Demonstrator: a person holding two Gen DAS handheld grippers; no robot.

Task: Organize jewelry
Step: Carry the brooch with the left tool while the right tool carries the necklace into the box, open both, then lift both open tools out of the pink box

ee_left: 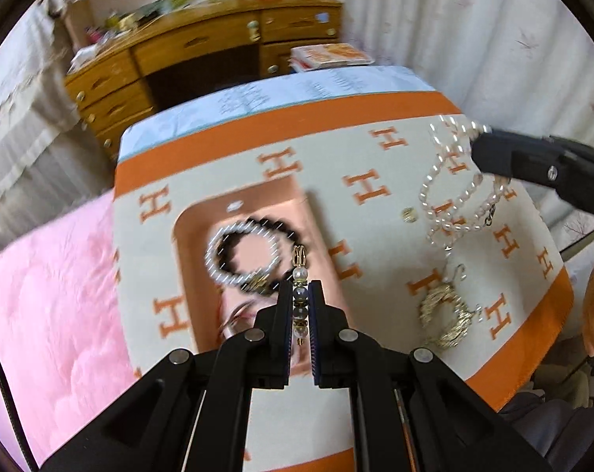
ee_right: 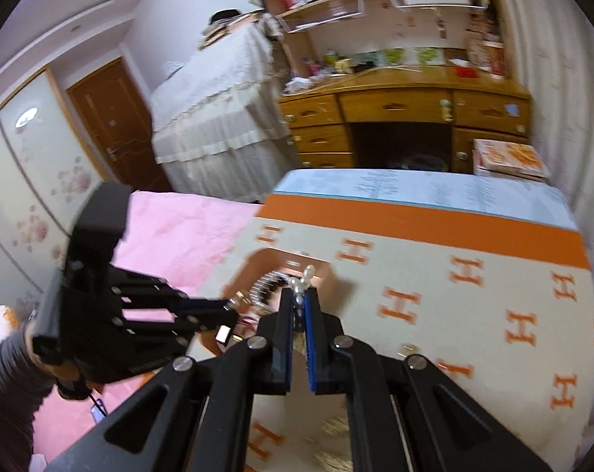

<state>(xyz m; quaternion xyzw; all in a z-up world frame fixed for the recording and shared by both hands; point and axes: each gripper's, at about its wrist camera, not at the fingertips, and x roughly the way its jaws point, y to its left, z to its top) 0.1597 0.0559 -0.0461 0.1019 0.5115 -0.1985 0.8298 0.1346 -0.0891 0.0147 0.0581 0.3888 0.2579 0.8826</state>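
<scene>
A rose-gold tray (ee_left: 297, 204) lies on the H-patterned cloth and holds a black bead bracelet (ee_left: 269, 224) and a white pearl bracelet (ee_left: 218, 244). My left gripper (ee_left: 300, 289) is shut on a beaded bracelet (ee_left: 300, 275) of pearl and grey beads, held over the tray's right side. My right gripper (ee_right: 298, 295) is shut on a pearl necklace (ee_right: 298, 285); in the left wrist view the necklace (ee_left: 446, 196) hangs in loops from the right gripper (ee_left: 479, 137) above the cloth. The tray (ee_right: 320, 271) also shows in the right wrist view.
A gold chain bracelet (ee_left: 446, 314) and a small gold ring (ee_left: 409, 214) lie on the cloth right of the tray. A pink blanket (ee_left: 53, 275) lies left of the cloth. A wooden desk (ee_left: 202, 43) stands beyond the bed.
</scene>
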